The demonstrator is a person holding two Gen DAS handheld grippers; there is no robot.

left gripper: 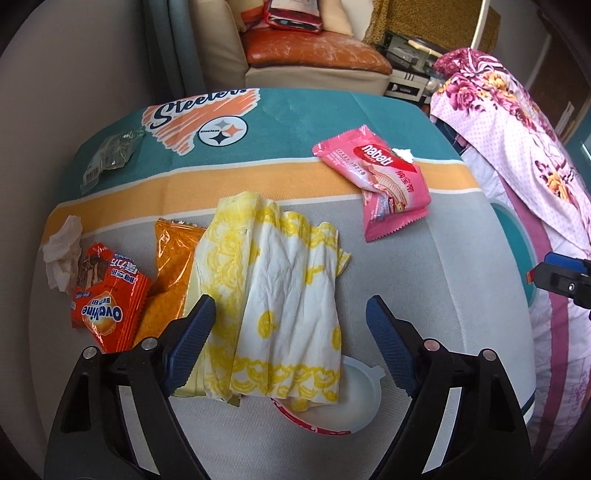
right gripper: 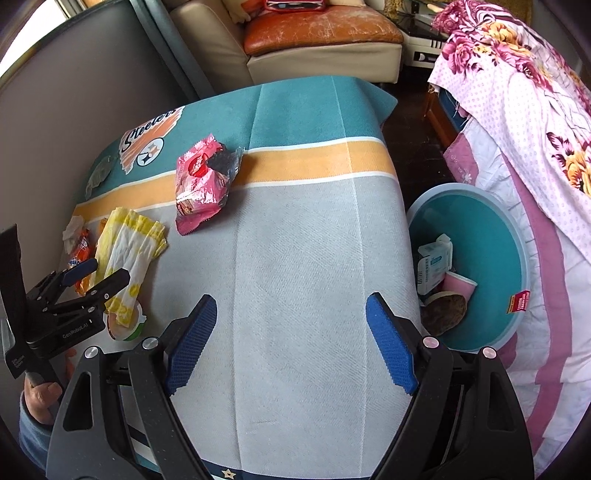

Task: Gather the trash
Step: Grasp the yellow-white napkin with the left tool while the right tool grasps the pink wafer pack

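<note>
Trash lies on the cloth-covered table [right gripper: 295, 258]. A yellow-and-white napkin [left gripper: 280, 295] lies between the open fingers of my left gripper [left gripper: 291, 314], over a white lid [left gripper: 362, 398]. Left of it are an orange wrapper [left gripper: 173, 266], a red Ovaltine packet [left gripper: 107, 310] and a crumpled tissue [left gripper: 62, 251]. A pink Nabati wrapper [left gripper: 384, 177] lies farther back; it also shows in the right wrist view [right gripper: 199, 184]. A clear wrapper [left gripper: 110, 155] lies at the far left. My right gripper [right gripper: 291, 314] is open and empty over bare cloth. The left gripper [right gripper: 96, 273] shows there over the napkin [right gripper: 129, 251].
A teal bin [right gripper: 509, 251] stands on the floor right of the table and holds a carton [right gripper: 434, 266], a pink cup [right gripper: 458, 286] and a brown item. A floral blanket [right gripper: 517, 110] covers furniture at right. A sofa [right gripper: 321, 33] stands behind the table.
</note>
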